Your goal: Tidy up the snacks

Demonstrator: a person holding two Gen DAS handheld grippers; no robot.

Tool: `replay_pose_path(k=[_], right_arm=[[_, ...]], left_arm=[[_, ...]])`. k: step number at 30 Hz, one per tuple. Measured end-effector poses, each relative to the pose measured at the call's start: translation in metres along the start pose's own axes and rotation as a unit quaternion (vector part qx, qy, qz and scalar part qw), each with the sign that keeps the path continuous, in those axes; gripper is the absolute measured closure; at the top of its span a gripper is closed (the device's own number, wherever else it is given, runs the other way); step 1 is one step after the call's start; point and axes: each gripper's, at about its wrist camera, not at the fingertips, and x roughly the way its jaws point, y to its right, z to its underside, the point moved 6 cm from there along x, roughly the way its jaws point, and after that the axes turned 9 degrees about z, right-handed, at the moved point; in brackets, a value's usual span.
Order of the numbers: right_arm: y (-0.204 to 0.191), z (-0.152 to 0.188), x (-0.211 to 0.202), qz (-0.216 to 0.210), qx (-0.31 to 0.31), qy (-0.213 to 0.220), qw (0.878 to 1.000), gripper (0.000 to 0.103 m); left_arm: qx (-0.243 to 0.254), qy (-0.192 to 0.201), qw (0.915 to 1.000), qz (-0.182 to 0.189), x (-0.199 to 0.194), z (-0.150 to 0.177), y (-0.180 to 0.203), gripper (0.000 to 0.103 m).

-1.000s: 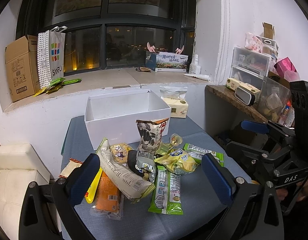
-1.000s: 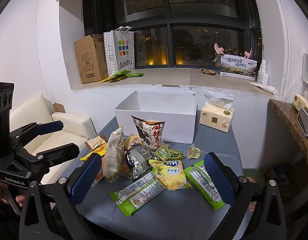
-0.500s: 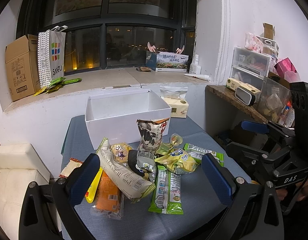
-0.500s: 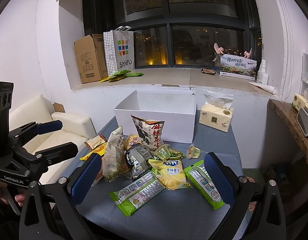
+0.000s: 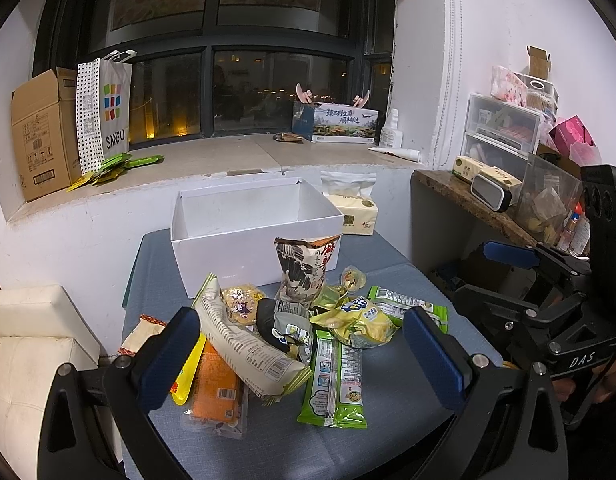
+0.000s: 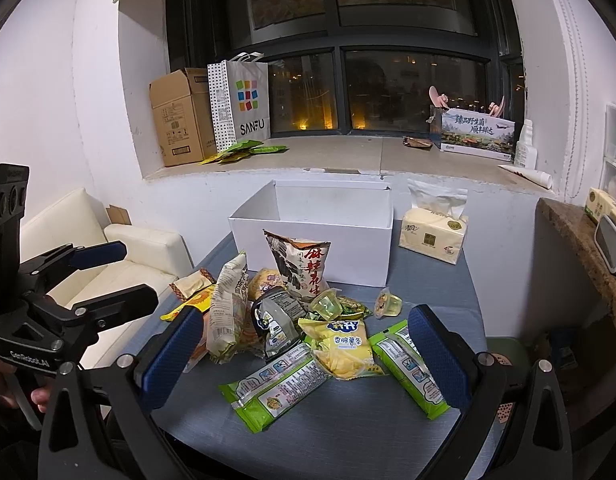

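Both tools [image 5: 302, 354] [image 6: 304, 354] agape before snack pile [image 6: 292, 320].

Left claw [image 5: 302, 354] spread wide, blue pads [image 5: 170, 358] well apart, nothing between. Right claw [image 6: 306, 356] likewise wide, gripping nothing, pads [image 6: 438, 356] angled outward. Both level, side by side, each handle in a hand [image 6: 12, 384].

The white box [image 6: 312, 236] is open from above; the snack pile [image 6: 292, 320] stands just before it, with bare table [image 6: 348, 432] at the near edge.
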Motion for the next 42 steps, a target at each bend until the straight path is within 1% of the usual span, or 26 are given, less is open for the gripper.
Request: replay_pose_path(k=[16, 20, 23, 25, 27, 30, 32, 35, 37, 39, 42], right_arm=[[-0.003, 0.002, 0.004, -0.017, -0.005, 0.004, 1.000, 0.000], [-0.005, -0.003, 0.007, -0.027, -0.027, 0.016, 0.999, 0.000], [-0.006, -0.006, 0.018, -0.038, -0.047, 0.017, 0.998, 0.000], [-0.006, -0.007, 0.031, -0.056, -0.053, 0.011, 0.997, 0.000], [-0.005, -0.008, 0.048, -0.071, -0.055, -0.004, 0.996, 0.000], [-0.008, -0.009, 0.081, -0.107, -0.049, -0.029, 0.993, 0.000], [-0.009, -0.010, 0.100, -0.113, -0.046, -0.038, 0.992, 0.000], [-0.015, -0.009, 0.133, -0.107, -0.046, -0.055, 0.992, 0.000], [-0.023, -0.009, 0.152, -0.118, -0.046, -0.059, 0.990, 0.000], [-0.029, -0.008, 0.171, -0.119, -0.042, -0.067, 0.990, 0.000], [-0.035, -0.004, 0.193, -0.120, -0.037, -0.078, 0.989, 0.001]], left_arm=[[-0.002, 0.001, 1.0000, -0.003, -0.002, 0.000, -0.002, 0.000], [-0.003, 0.002, 1.0000, -0.003, -0.004, 0.000, -0.005, 0.000], [-0.007, 0.003, 1.0000, -0.001, -0.005, 0.000, -0.009, 0.000], [-0.010, 0.003, 0.9999, -0.001, -0.005, 0.001, -0.012, 0.000], [-0.010, 0.003, 0.9999, -0.002, -0.005, 0.002, -0.014, 0.000], [-0.015, -0.001, 0.9999, -0.003, -0.004, 0.006, -0.018, 0.000], [-0.021, -0.004, 0.9998, -0.001, -0.003, 0.010, -0.021, 0.000], [-0.029, -0.008, 0.9996, 0.002, -0.002, 0.014, -0.026, 0.000], [-0.035, -0.010, 0.9993, 0.003, -0.001, 0.017, -0.029, 0.000], [-0.042, -0.012, 0.9991, 0.002, -0.001, 0.019, -0.033, 0.000], [-0.048, -0.014, 0.9988, 0.000, -0.001, 0.022, -0.038, 0.000]])
